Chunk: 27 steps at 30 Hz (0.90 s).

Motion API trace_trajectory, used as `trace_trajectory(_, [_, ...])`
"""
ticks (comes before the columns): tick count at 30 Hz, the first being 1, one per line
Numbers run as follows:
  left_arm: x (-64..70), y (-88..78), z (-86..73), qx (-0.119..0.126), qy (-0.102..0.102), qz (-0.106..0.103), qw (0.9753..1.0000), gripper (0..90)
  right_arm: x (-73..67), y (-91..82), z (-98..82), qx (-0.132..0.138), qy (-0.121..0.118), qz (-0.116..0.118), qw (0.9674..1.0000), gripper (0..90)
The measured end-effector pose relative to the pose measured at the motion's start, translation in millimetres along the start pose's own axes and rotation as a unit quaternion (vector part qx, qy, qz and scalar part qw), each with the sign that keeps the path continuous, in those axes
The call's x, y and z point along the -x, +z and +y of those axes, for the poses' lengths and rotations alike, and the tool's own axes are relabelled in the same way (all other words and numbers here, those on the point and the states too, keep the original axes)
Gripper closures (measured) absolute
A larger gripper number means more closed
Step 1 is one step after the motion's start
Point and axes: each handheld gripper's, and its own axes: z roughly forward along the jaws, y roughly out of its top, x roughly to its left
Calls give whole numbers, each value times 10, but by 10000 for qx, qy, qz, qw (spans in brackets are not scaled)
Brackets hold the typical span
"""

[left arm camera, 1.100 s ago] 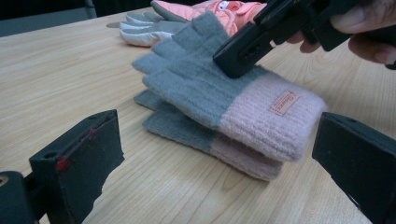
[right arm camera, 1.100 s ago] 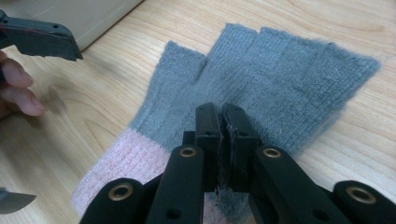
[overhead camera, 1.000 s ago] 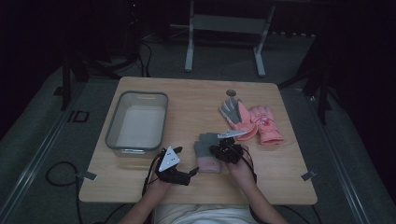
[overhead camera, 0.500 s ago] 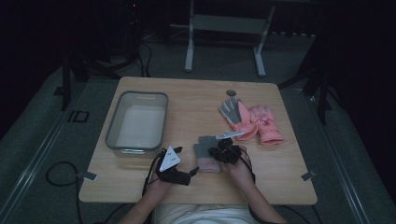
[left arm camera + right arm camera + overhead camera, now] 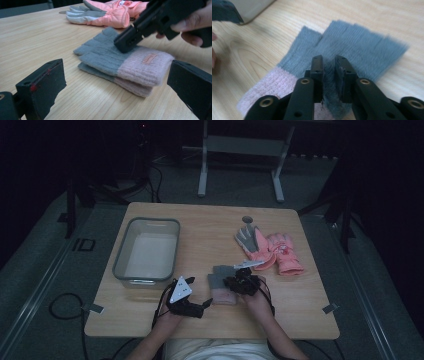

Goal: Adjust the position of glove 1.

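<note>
Two knit gloves (image 5: 218, 281), grey with pink cuffs, lie stacked on the wooden table (image 5: 200, 227) near its front edge. My right gripper (image 5: 236, 283) points down onto the top one; its jaws have just been opening and stand narrow, with a raised fold of grey knit (image 5: 362, 47) still filling the gap between the right gripper (image 5: 329, 65) pads. My left gripper (image 5: 204, 306) rests open on the table just left of the pink cuffs. In the left gripper view the left gripper (image 5: 120, 85) frames the knit gloves (image 5: 117, 60), with the right gripper (image 5: 125, 43) pressed on top.
A pair of pink and grey ski gloves (image 5: 272, 251) lies at the right rear of the table, the ski gloves (image 5: 107, 15) also behind the knit pair. A clear plastic tub (image 5: 122, 255) stands at the left; the tub corner (image 5: 249, 7) is near.
</note>
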Motion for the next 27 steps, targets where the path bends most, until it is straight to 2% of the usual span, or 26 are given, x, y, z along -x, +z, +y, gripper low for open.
trace_trajectory(2, [8, 4, 20, -213, 155, 193, 9995, 12, 46, -71, 38, 104, -17, -44, 9999, 748])
trace_trajectory(4, [-9, -6, 59, -345, 113, 324, 9988, 12, 125, -144, 85, 195, -87, -116, 9997, 724])
trace_trajectory(7, [-46, -41, 120, -289, -57, 398, 9988, 12, 258, -261, 149, 305, -132, -278, 9991, 707])
trace_trajectory(8, [-61, -52, 144, -288, -174, 335, 9989, 12, 298, -292, 168, 320, -143, -319, 9989, 695])
trace_trajectory(9, [-75, -55, 175, -343, -343, 183, 9987, 12, 335, -318, 186, 344, -150, -364, 9986, 685])
trace_trajectory(10, [-75, -55, 175, -343, -343, 183, 9987, 17, 335, -318, 186, 344, -150, -364, 9986, 685])
trace_trajectory(11, [-84, -52, 236, -415, -586, -151, 9973, 17, 370, -341, 204, 367, -140, -405, 9984, 674])
trace_trajectory(12, [-75, -45, 266, -485, -578, -265, 9968, 38, 412, -363, 241, 394, -151, -386, 9984, 633])
trace_trajectory(14, [3, -16, 340, -617, -253, -322, 9973, 59, 432, -366, 282, 408, -252, -408, 9980, 610])
trace_trajectory(15, [40, -1, 364, -619, -93, -482, 9969, 66, 439, -358, 305, 392, -284, -415, 9980, 595])
trace_trajectory(16, [40, -1, 364, -619, -93, -482, 9969, 69, 439, -358, 305, 392, -284, -415, 9980, 595])
trace_trajectory(17, [119, 66, 418, -751, 229, -693, 9945, 69, 446, -345, 327, 377, -319, -395, 9980, 574])
trace_trajectory(19, [173, 126, 451, -802, 507, -889, 9915, 135, 452, -252, 381, 281, -354, -371, 9983, 551])
trace_trajectory(20, [200, 156, 464, -830, 608, -867, 9909, 143, 453, -212, 390, 251, -342, -353, 9985, 551])
trace_trajectory(21, [216, 188, 475, -876, 731, -938, 9890, 189, 454, -171, 395, 209, -302, -322, 9988, 550])
trace_trajectory(23, [255, 250, 476, -937, 1030, -952, 9857, 260, 457, -85, 391, 145, -217, -281, 9993, 545])
trace_trajectory(24, [263, 284, 472, -1041, 1167, -1024, 9824, 301, 463, -40, 384, 115, -177, -298, 9993, 544])
trace_trajectory(27, [288, 379, 425, -1253, 1525, -1081, 9743, 325, 481, 82, 349, -20, -29, -329, 9995, 515])
